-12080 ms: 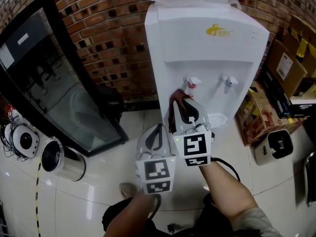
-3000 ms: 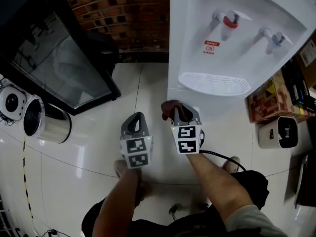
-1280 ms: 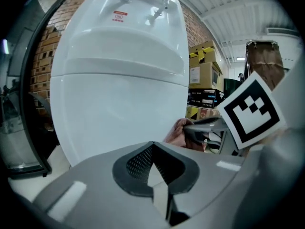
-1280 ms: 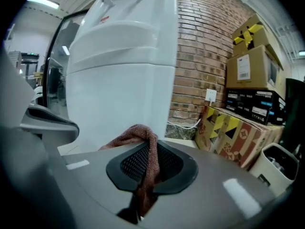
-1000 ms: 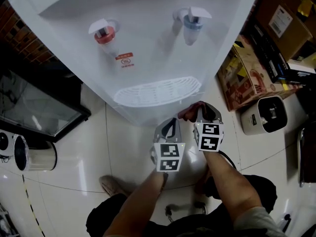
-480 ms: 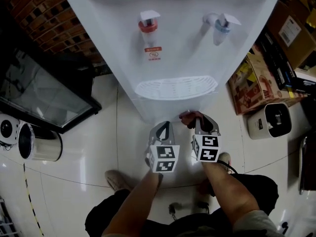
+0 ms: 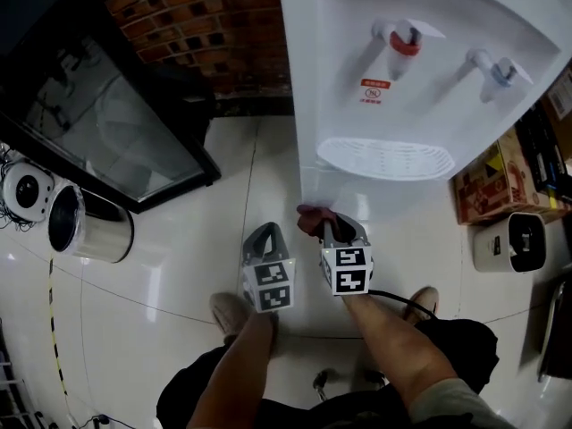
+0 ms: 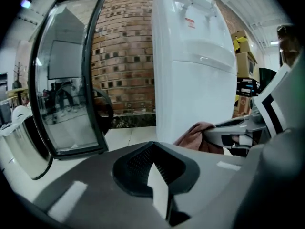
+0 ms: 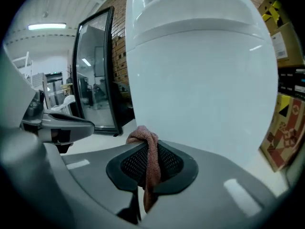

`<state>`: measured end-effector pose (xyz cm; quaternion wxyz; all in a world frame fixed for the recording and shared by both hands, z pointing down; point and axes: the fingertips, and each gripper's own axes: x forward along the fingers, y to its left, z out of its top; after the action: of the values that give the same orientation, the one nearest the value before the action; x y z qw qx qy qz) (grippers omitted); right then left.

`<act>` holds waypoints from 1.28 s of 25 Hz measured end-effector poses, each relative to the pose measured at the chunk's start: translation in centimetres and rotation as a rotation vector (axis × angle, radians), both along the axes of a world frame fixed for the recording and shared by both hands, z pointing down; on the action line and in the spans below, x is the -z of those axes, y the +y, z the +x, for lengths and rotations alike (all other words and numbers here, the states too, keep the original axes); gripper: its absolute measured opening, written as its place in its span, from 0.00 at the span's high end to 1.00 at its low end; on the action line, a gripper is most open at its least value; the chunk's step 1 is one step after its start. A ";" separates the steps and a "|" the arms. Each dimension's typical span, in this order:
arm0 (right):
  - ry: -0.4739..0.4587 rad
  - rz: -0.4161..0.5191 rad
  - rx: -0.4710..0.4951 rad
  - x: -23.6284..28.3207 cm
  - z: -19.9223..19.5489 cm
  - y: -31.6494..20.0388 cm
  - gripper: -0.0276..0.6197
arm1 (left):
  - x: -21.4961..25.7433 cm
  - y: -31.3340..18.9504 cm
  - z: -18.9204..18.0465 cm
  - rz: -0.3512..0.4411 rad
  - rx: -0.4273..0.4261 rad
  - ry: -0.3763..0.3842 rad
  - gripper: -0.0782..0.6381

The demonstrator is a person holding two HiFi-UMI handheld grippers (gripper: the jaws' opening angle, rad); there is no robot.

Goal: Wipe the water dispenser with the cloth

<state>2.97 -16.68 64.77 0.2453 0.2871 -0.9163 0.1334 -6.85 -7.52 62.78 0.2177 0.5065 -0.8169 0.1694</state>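
The white water dispenser (image 7: 357, 52) stands at the upper right, with a red tap (image 7: 404, 38), a blue tap (image 7: 496, 68) and a drip tray (image 7: 384, 157). My right gripper (image 7: 332, 228) is shut on a reddish-brown cloth (image 7: 311, 219), low down at the dispenser's front left corner. In the right gripper view the cloth (image 9: 143, 137) hangs pinched between the jaws, just short of the white body (image 9: 200, 89). I cannot tell whether it touches. My left gripper (image 7: 264, 232) is beside it on the left, shut and empty, over the floor.
A black glass-door cabinet (image 7: 98, 105) leans against the brick wall (image 7: 206, 25) on the left. A steel bin (image 7: 85, 231) lies beside it. Cardboard boxes (image 7: 500, 186) and a small white appliance (image 7: 518, 239) crowd the dispenser's right side. The person's shoe (image 7: 234, 311) is below.
Both grippers have slid left along the dispenser's lower front, from under the drip tray to its left corner. The cloth stays pinched in the right gripper.
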 end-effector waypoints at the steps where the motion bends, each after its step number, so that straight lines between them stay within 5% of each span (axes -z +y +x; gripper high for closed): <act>1: 0.000 -0.015 0.005 -0.5 -0.8 0.3 0.89 | -0.1 0.5 -0.7 -0.002 0.017 0.002 0.89; 8: 0.030 -0.119 -0.078 -4.4 -2.4 -0.6 0.89 | -1.1 2.2 -2.1 -0.022 0.036 0.021 0.89; 15: 0.050 -0.107 -0.128 -4.7 -0.4 -3.0 0.89 | -1.6 0.6 -1.1 -0.026 0.004 0.028 0.89; 32: 0.100 -0.098 -0.306 -4.2 10.7 -9.4 0.89 | -1.3 -8.4 12.4 0.003 -0.296 0.065 0.89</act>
<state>13.70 -26.10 69.01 0.2809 0.4173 -0.8410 0.1993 5.55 -15.93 64.09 0.2159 0.6272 -0.7259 0.1818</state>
